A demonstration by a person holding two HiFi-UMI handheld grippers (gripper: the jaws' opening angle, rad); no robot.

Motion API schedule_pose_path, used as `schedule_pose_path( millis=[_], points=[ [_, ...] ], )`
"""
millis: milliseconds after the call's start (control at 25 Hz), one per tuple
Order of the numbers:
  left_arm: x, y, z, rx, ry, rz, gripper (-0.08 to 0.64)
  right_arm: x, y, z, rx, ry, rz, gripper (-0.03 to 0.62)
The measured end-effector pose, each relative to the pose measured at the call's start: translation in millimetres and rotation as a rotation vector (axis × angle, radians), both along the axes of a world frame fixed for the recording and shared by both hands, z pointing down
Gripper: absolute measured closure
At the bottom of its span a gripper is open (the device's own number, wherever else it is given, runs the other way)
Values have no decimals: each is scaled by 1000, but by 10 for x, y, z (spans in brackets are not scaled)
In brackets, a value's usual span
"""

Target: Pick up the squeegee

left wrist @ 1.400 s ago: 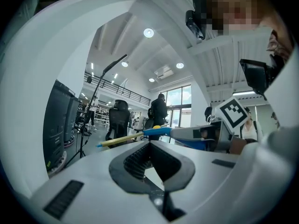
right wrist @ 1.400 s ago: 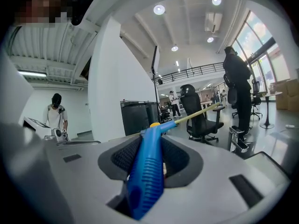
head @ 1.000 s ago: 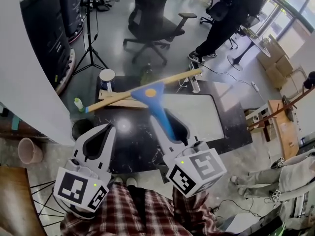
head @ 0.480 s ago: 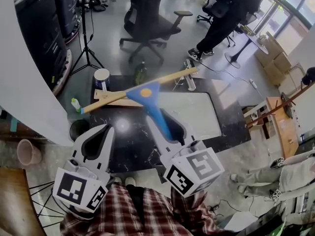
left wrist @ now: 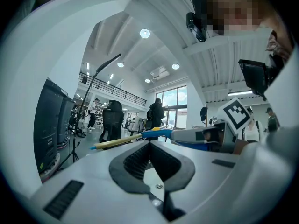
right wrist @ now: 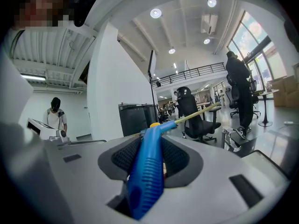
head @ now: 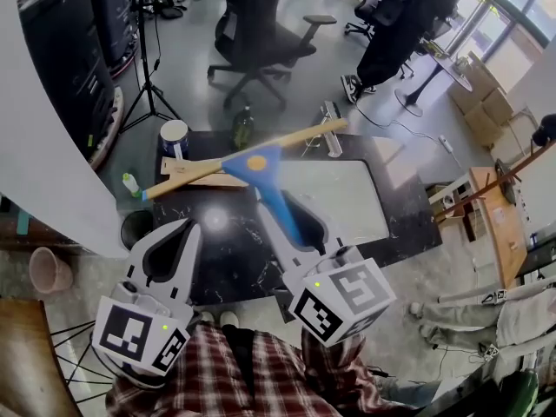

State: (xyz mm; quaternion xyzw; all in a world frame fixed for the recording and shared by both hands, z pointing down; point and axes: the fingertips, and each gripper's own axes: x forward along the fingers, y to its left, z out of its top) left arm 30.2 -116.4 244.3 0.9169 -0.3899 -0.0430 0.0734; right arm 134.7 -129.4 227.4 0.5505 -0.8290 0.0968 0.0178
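Right gripper view: my right tool (right wrist: 150, 141) is clamped on the blue squeegee (right wrist: 145, 174) handle; my left tool (left wrist: 150, 146) is together, empty.

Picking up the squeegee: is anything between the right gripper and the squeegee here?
Nothing visible stands in the way. The right gripper has its jaws already clamped on the blue handle of the squeegee, holding it out over the black table. The left gripper is shut and empty beside it.

A black table (head: 226, 250) holds a white sheet (head: 339, 202) and wooden board (head: 221, 181) (far edge).
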Motion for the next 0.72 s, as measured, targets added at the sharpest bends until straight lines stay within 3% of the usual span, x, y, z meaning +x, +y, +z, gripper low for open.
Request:
schedule_pose_path(
  millis=[520,720],
  points=[
    [-9,-41,21,-15,8,1,551,15,-54,74,-15,-5,5,443],
    [-263,-4,19,-20,-25,-117,551,-251,-144,90,-4,-45,-107,443]
  ],
)
